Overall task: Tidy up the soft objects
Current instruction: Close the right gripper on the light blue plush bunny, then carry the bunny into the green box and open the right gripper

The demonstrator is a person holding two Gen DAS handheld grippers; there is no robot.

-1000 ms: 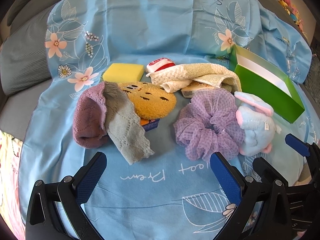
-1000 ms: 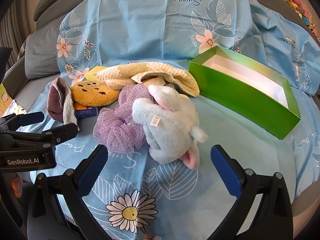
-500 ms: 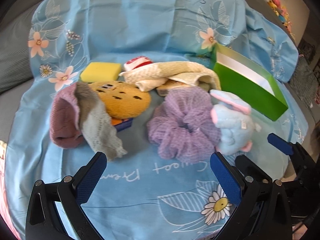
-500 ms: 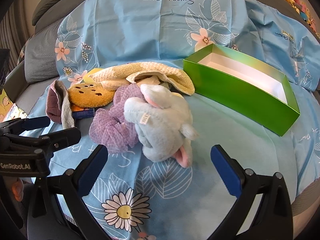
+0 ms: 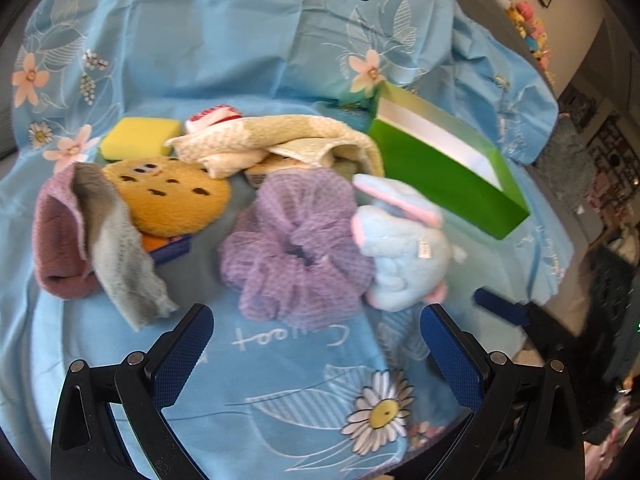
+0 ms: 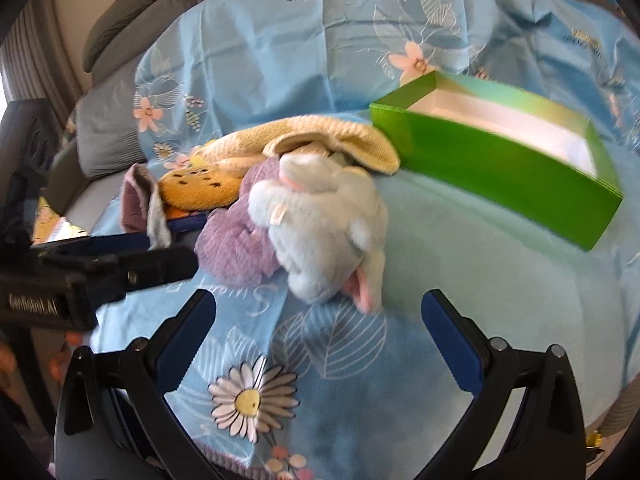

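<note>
A pile of soft things lies on a blue flowered sheet: a pale blue plush toy (image 5: pixel 404 252) (image 6: pixel 324 220), a purple mesh scrunchie (image 5: pixel 300 248) (image 6: pixel 236 240), a cookie plush (image 5: pixel 172 200) (image 6: pixel 200 188), a mauve and grey cloth (image 5: pixel 88 236), a beige towel (image 5: pixel 288 140) (image 6: pixel 316 136), a yellow sponge (image 5: pixel 140 142). An empty green box (image 5: pixel 448 168) (image 6: pixel 504 160) stands to the right. My left gripper (image 5: pixel 316 350) is open in front of the scrunchie. My right gripper (image 6: pixel 320 330) is open just in front of the plush toy.
A small red and white item (image 5: pixel 214 114) lies behind the towel. A blue and orange flat item (image 5: pixel 168 246) sticks out under the cookie plush. Grey sofa cushions (image 6: pixel 132 20) rise behind the sheet. The sheet's front edge drops off near both grippers.
Both grippers have drawn back and swung, the left view turning right and the right view turning left. The objects now lie farther from the fingertips. Nothing on the sheet has moved.
</note>
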